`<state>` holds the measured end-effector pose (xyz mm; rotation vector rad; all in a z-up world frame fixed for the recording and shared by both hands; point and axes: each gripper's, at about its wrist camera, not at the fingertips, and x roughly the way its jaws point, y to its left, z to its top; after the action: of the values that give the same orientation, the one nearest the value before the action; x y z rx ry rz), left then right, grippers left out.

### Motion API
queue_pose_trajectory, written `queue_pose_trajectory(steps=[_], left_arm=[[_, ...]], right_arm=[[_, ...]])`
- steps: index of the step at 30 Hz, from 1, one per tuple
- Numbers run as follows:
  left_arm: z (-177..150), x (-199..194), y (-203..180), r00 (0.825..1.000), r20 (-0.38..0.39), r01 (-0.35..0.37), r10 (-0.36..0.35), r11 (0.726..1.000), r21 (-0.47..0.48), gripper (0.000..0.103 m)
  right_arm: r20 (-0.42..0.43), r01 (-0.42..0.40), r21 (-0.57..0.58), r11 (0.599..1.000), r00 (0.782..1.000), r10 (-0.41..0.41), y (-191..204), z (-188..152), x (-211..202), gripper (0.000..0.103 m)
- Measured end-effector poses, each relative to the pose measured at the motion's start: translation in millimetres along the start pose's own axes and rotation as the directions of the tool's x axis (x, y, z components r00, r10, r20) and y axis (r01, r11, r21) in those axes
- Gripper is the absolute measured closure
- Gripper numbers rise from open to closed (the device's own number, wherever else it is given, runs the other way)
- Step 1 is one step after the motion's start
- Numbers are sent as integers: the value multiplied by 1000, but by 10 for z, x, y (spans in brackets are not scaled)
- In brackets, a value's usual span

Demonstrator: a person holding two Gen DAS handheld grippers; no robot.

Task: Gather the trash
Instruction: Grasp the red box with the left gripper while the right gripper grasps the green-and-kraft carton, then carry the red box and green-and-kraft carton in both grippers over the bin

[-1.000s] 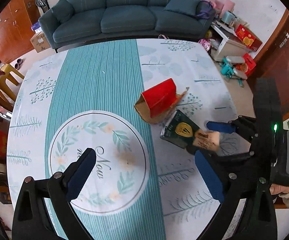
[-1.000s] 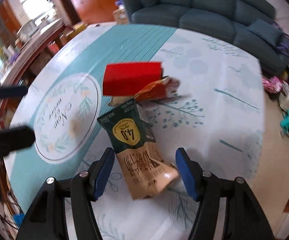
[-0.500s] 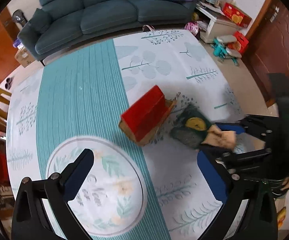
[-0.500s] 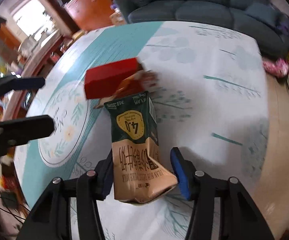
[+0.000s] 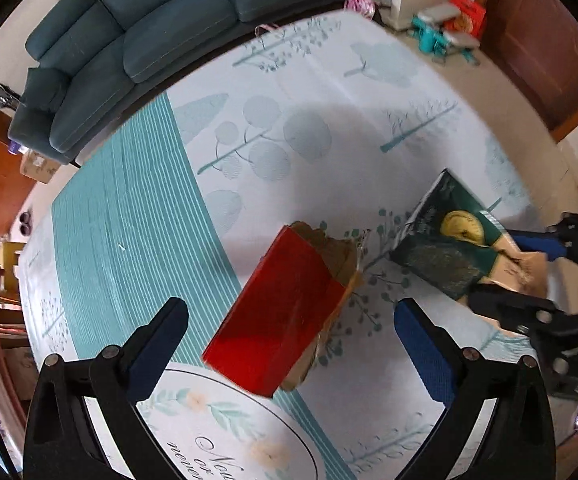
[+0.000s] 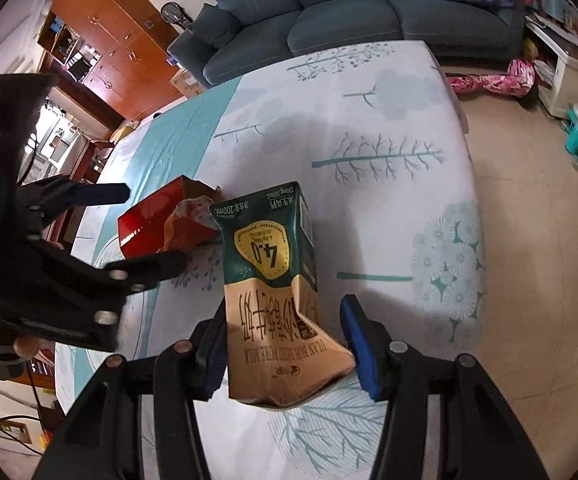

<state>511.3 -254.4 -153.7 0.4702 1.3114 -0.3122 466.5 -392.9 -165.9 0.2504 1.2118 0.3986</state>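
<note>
Carton [image 6: 273, 292] near tablecloth edge [image 6: 459, 128]

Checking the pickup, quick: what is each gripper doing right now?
Left gripper: open, around the red box, not gripping.
Right gripper: shut on the milk carton.

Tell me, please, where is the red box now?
The red box lies on the tablecloth, in the left wrist view between the open left gripper's fingers, with the green milk carton to its right.

Red box [image 5: 285, 312], green-tan carton [image 6: 273, 280], teal-striped, seemingly tree-printed tablecloth [image 5: 137, 220].
</note>
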Motion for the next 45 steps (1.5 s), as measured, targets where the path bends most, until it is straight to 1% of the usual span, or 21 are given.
queue_pose_trajectory(steps=[1, 3, 4, 5, 7, 8, 9, 10, 14, 19, 23, 24, 31, 37, 41, 43, 45], left_arm=[[1, 37, -20, 1000, -7, -3, 3, 1000, 1, 18], [1, 90, -36, 1000, -25, -4, 4, 1000, -7, 40], [-4, 110, -36, 999, -32, -7, 6, 1000, -18, 40], [-12, 102, -33, 1000, -25, -10, 9, 1000, -27, 43], [-36, 56, -15, 1000, -5, 5, -5, 999, -48, 52], [-48, 31, 7, 1000, -2, 13, -13, 998, -59, 60], [-62, -4, 30, 1000, 5, 30, -30, 996, -78, 72], [-89, -40, 51, 999, 11, 46, -45, 994, -95, 75], [-292, -239, 152, 993, 44, 116, -110, 977, -177, 77], [-617, -493, 284, 985, 79, 170, -155, 956, -240, 78], [-996, -782, 303, 977, 124, 201, -174, 945, -259, 78], [-1140, -875, 310, 973, 138, 214, -183, 942, -257, 78], [-2106, -1439, 330, 954, 215, 259, -209, 935, -241, 78], [-3066, -1901, 364, 933, 278, 289, -228, 937, -199, 78], [-3614, -2110, 360, 918, 302, 317, -257, 933, -170, 78], [-3887, -2201, 342, 909, 306, 342, -283, 926, -158, 78], [-4124, -2283, 313, 903, 307, 357, -300, 923, -147, 78]], right_arm=[[4, -1, 2, 1000, 1000, 1, 18, -3, 4, 51], [5, -4, 5, 1000, 1000, 4, 8, -6, 9, 51], [6, -5, 7, 1000, 1000, 5, 5, -16, 2, 51], [6, -6, 9, 1000, 1000, 6, -4, -22, -2, 51], [7, -5, 13, 1000, 1000, 5, -21, -33, -6, 51], [9, -5, 17, 1000, 1000, 5, -21, -40, -9, 51], [10, -6, 20, 1000, 1000, 6, -24, -45, -8, 51], [13, -5, 23, 1000, 1000, 5, -22, -56, -10, 51], [27, -12, 35, 999, 1000, 11, 44, -136, -64, 51], [44, -22, 35, 999, 999, 20, 206, -303, -187, 51], [67, -27, 42, 999, 997, 25, 425, -520, -330, 51], [74, -26, 44, 999, 997, 23, 482, -583, -370, 51], [138, -7, 77, 997, 990, -4, 1051, -1234, -715, 51], [204, 21, 129, 991, 978, -48, 1654, -1958, -1054, 51], [244, 40, 162, 986, 967, -79, 2016, -2461, -1246, 51], [263, 46, 196, 980, 960, -98, 2196, -2741, -1345, 51], [278, 33, 231, 972, 956, -99, 2340, -2973, -1420, 51]])
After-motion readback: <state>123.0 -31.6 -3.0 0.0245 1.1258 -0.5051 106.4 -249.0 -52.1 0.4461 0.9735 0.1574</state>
